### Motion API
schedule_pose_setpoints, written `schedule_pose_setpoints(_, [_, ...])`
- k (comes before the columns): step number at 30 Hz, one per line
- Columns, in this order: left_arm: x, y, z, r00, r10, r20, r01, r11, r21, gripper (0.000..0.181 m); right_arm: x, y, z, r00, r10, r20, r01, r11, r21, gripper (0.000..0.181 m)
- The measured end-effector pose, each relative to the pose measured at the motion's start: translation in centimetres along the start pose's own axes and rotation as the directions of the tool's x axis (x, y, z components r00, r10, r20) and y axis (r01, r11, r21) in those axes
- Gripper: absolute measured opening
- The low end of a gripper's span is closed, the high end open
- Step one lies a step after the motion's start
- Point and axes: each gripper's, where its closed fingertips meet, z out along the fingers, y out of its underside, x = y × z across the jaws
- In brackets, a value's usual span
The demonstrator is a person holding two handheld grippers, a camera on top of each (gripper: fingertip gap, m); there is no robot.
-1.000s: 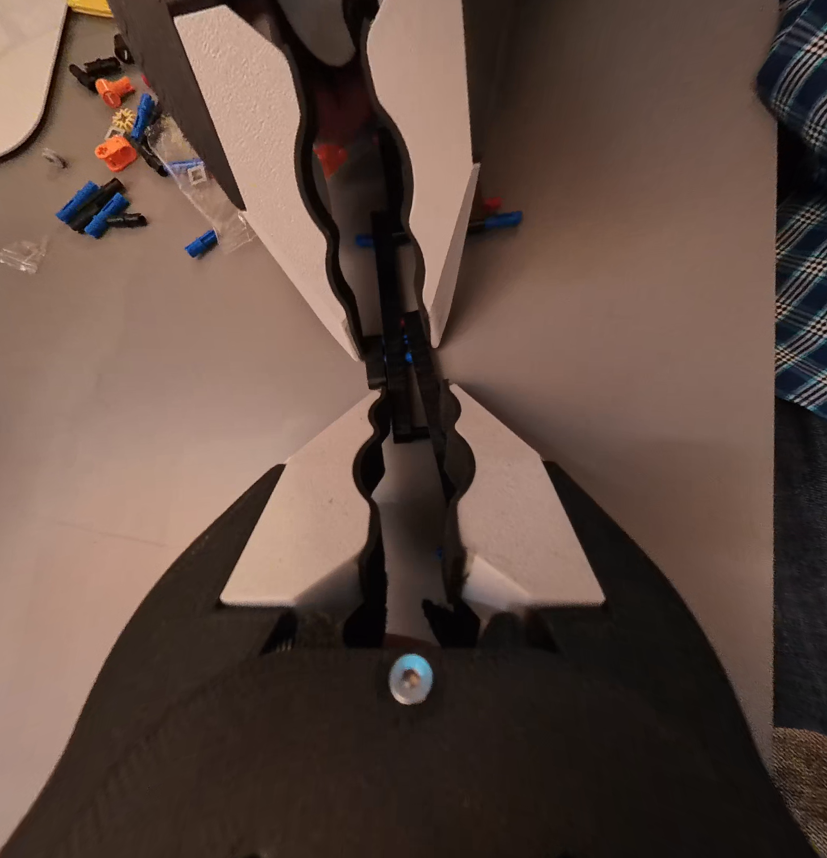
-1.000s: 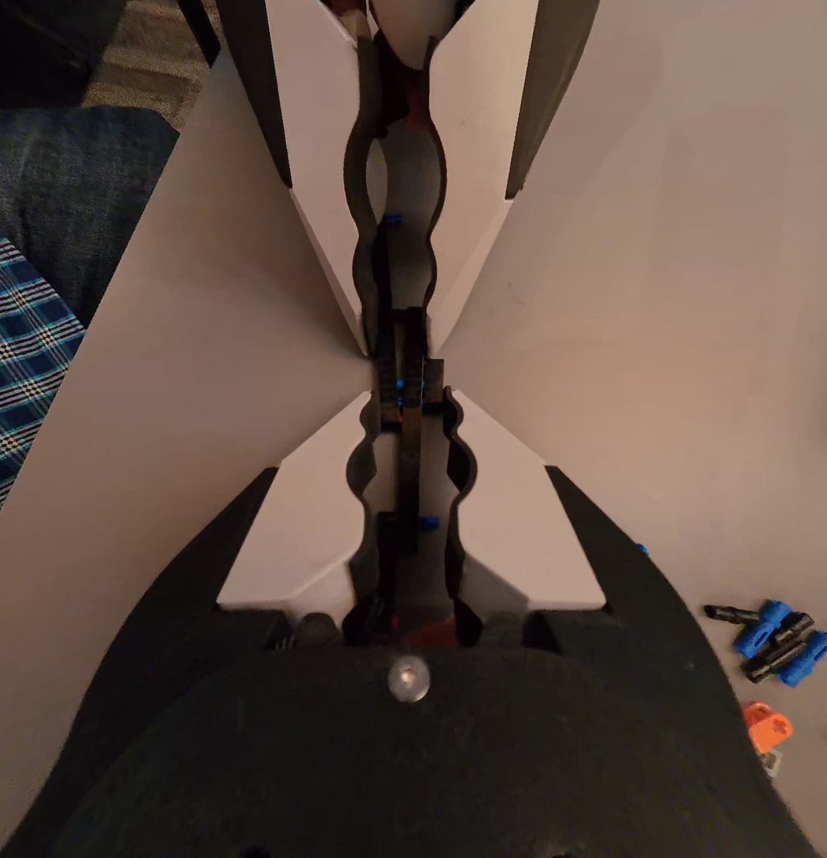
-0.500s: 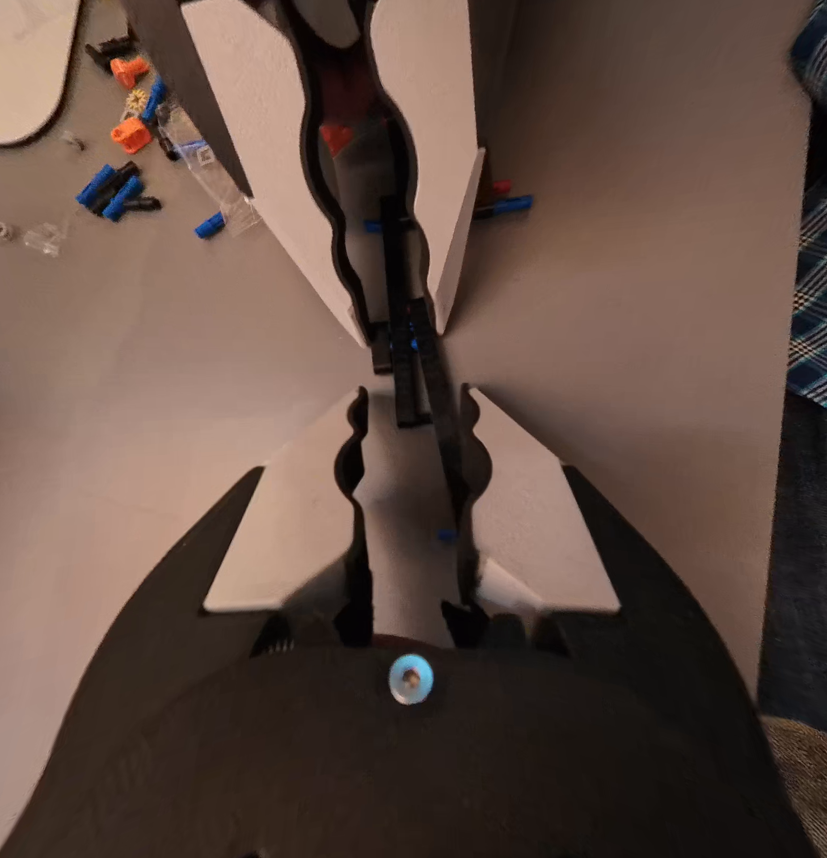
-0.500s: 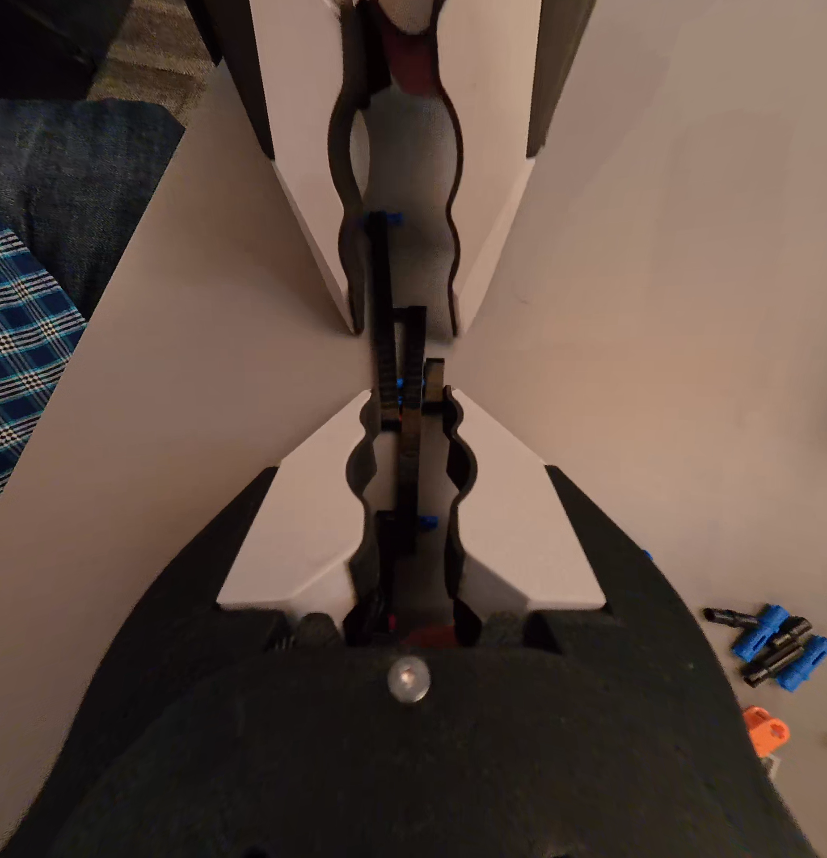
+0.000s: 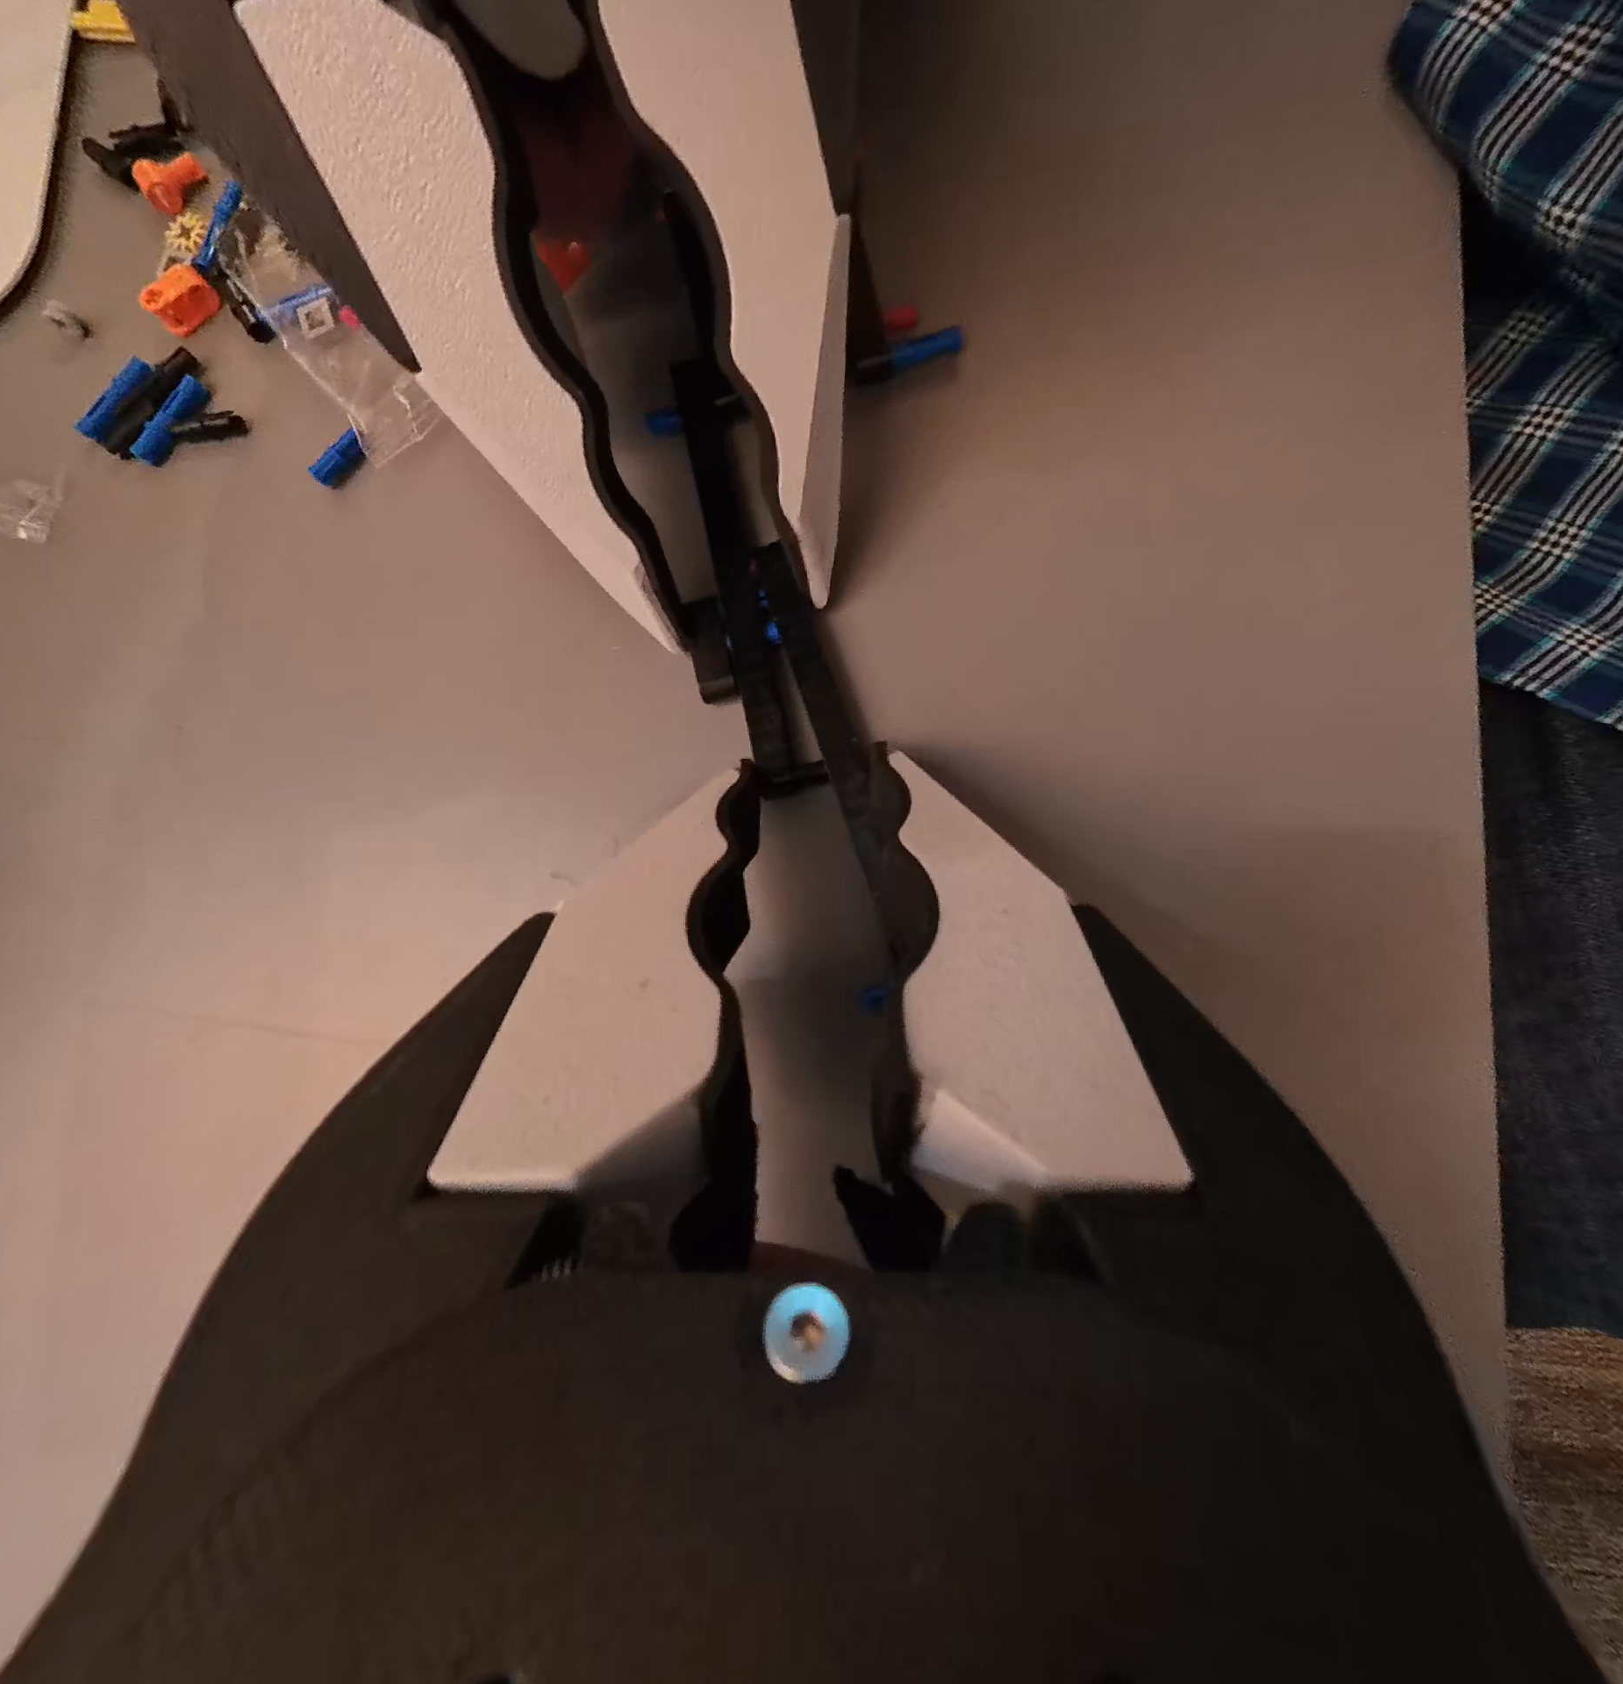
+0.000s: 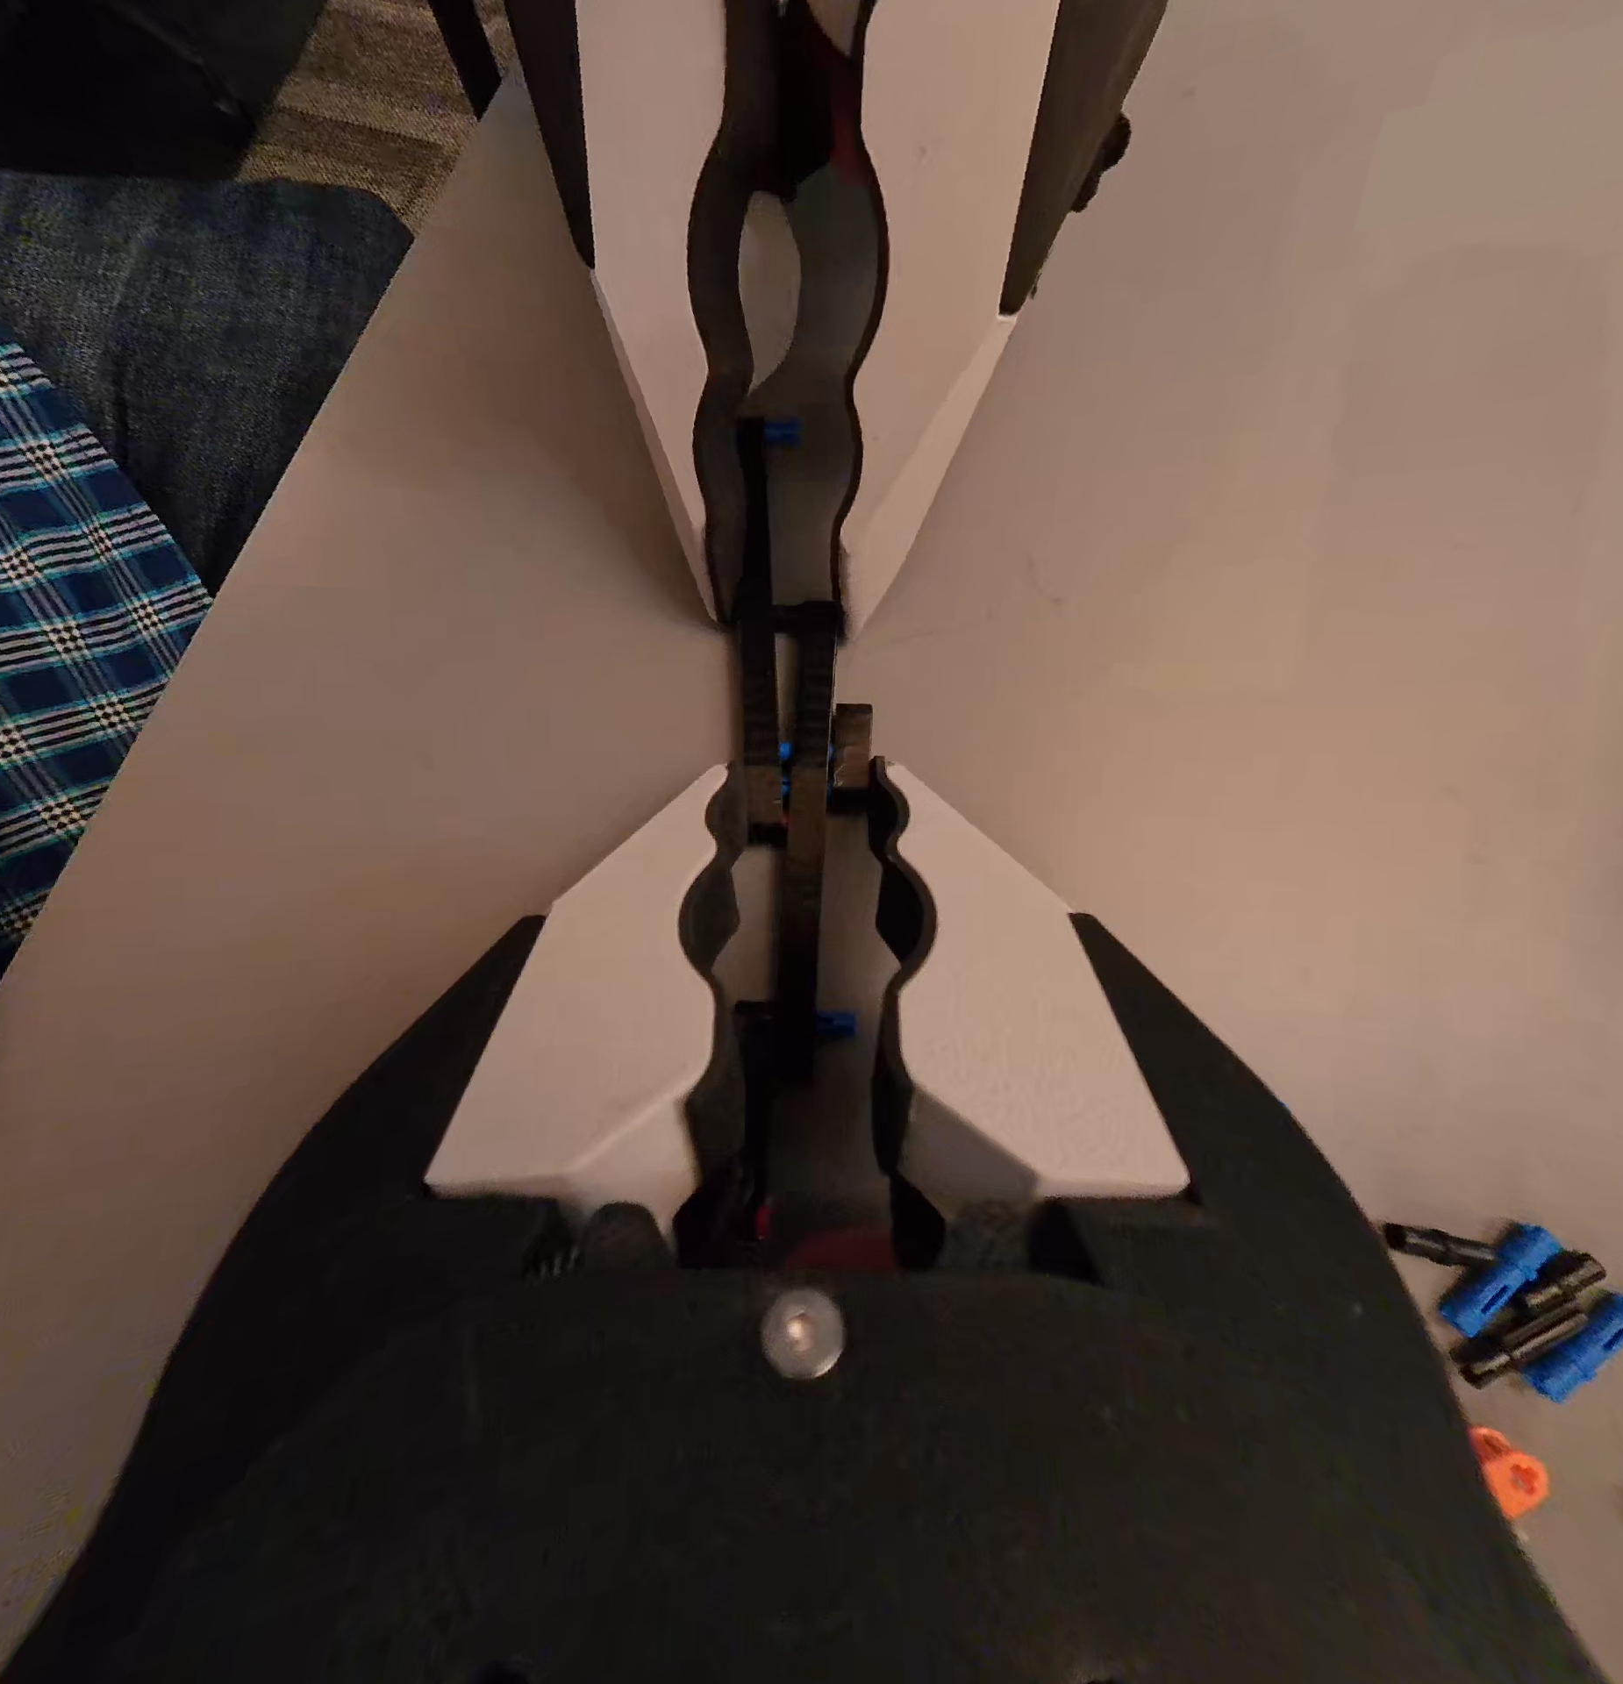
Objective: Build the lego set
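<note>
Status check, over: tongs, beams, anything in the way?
Right tongs shut on black beams. Left tongs around their far end, grip unclear. Loose pins lie aside on table, nothing blocking.

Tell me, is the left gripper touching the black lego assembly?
Touching. The left wrist view shows it: one long beam of the black lego assembly lies flat along the inner pad of the left gripper, on the finger at the picture's right side.

Bench (image 5: 1154,547): smooth, matt, pale surface. Left gripper (image 5: 812,775): matt white fingers with rough black wavy liners; black body finely grained; one shiny metal screw (image 5: 806,1332). Black beams (image 6: 771,693): ridged hard plastic. Blue pins (image 6: 1546,1321): glossy plastic. Clear bag (image 5: 352,364): thin shiny film. Plaid cloth (image 5: 1564,364): woven fabric.
</note>
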Motion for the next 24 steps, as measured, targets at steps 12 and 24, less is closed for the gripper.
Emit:
schedule_pose_setpoints(12, [0.43,-0.48,0.33,1.0,0.022,-0.003,-0.022,1.0,0.002,0.022,-0.53,0.06,0.03,0.998,-0.045,0.046,0.045,0.999,-0.001,0.024])
schedule_pose_setpoints(24, [0.75,-0.82,0.51,1.0,-0.02,0.021,0.02,1.0,0.002,0.022,-0.85,0.23,-0.09,0.996,-0.069,0.058,0.07,0.998,-0.002,0.025])
